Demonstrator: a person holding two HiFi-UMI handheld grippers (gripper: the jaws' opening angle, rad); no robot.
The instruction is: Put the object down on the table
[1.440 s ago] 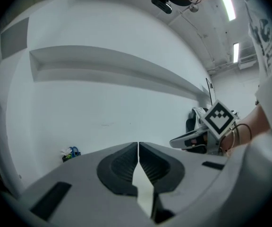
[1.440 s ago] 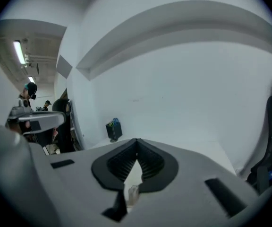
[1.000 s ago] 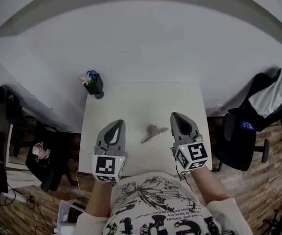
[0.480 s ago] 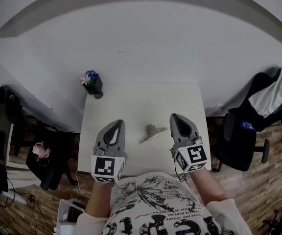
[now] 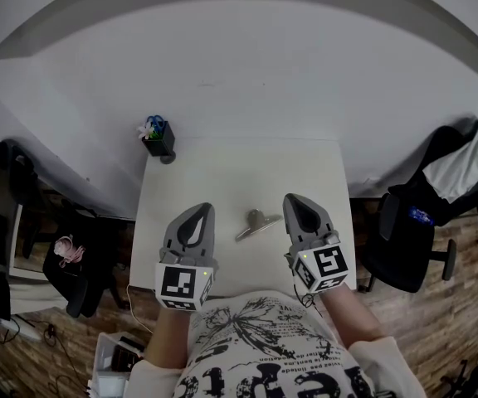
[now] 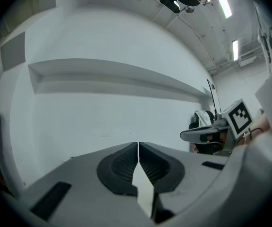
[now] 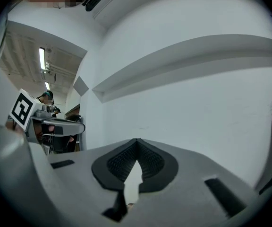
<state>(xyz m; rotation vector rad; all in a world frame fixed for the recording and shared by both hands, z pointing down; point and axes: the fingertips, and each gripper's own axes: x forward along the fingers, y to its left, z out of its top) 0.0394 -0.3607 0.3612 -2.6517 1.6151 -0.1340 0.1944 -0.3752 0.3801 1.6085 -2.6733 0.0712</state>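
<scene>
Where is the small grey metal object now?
Head view: the small grey metal object lies on the white table, between the left gripper and the right gripper, touching neither.

The object (image 5: 254, 225) is lying on the bench (image 5: 239, 168); left hand-held gripper (image 5: 198, 211) at nine o'clock, right hand-held gripper (image 5: 295, 201) at three.

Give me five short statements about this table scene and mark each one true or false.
1. The metal object lies on the table between the two grippers. True.
2. The right gripper holds the metal object. False: its jaws are shut on nothing, and the object lies apart from it.
3. The left gripper has its jaws wide apart. False: they are together.
4. A small black holder stands at the table's far left corner. True.
5. The chair with the white cloth is on the left. False: it is on the right.
</scene>
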